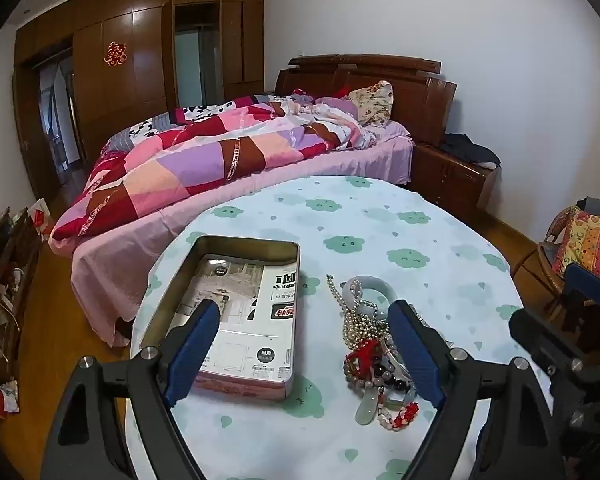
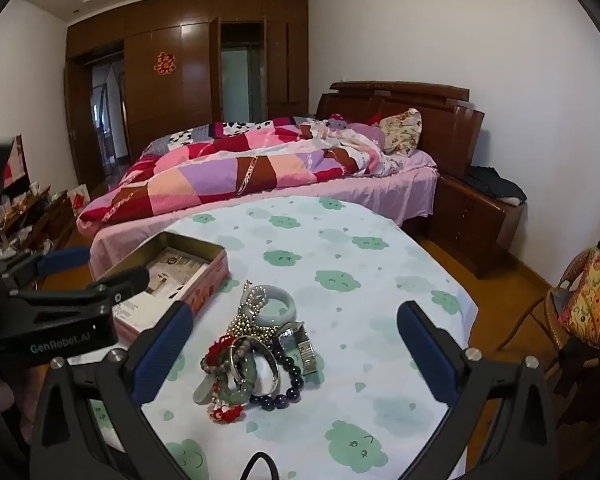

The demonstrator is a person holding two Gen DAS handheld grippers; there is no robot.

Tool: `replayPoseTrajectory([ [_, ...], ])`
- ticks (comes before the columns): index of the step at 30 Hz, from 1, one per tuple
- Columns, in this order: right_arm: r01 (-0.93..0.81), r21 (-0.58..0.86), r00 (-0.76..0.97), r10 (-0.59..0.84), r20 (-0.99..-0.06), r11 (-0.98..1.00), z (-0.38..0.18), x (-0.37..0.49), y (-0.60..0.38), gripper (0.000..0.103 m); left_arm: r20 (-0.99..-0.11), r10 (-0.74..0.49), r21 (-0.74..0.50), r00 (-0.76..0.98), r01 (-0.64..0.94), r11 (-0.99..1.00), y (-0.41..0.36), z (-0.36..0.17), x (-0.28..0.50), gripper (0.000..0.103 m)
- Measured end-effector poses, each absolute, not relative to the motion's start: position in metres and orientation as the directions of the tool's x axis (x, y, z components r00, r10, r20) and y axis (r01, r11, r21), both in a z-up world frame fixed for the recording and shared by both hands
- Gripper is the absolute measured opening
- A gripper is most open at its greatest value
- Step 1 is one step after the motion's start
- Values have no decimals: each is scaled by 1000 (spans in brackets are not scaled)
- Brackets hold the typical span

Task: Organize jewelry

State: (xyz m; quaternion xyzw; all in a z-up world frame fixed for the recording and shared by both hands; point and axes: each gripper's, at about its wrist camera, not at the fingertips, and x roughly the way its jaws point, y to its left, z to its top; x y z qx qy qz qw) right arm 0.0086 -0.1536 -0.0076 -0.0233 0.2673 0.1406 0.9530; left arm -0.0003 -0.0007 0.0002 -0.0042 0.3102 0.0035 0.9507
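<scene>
A pile of jewelry point(image 1: 374, 354) lies on the round table: a pale jade bangle point(image 2: 277, 305), pearl strands, bead bracelets, a red charm, a metal watch band point(image 2: 306, 346). An open pink tin box point(image 1: 236, 308) with printed paper inside stands left of the pile; it also shows in the right wrist view point(image 2: 172, 276). My left gripper point(image 1: 304, 316) is open and empty, hovering over the tin's right edge with its right finger beside the pile. My right gripper point(image 2: 296, 320) is open and empty, with the pile between its fingers.
The table point(image 2: 380, 264) wears a white cloth with green cloud prints. A bed with a patchwork quilt point(image 1: 204, 160) stands just behind it. A wooden nightstand point(image 1: 452, 176) sits at the back right, a chair with colourful cloth point(image 2: 588, 304) at the right, and cluttered shelves point(image 1: 0, 280) at the left.
</scene>
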Motion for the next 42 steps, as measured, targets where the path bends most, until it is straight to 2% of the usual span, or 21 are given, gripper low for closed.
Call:
replayPoseTrajectory([
  [3,-272,51,832,261,-490,961,-4,4,-156,103,-583,11,11,813,-6,1000,-2,0,-2,86],
  [42,-280,73,818,277,-505,957,-13,7,-159,103,-604,9,5,797,-7,1000,-3,-12,1,86],
])
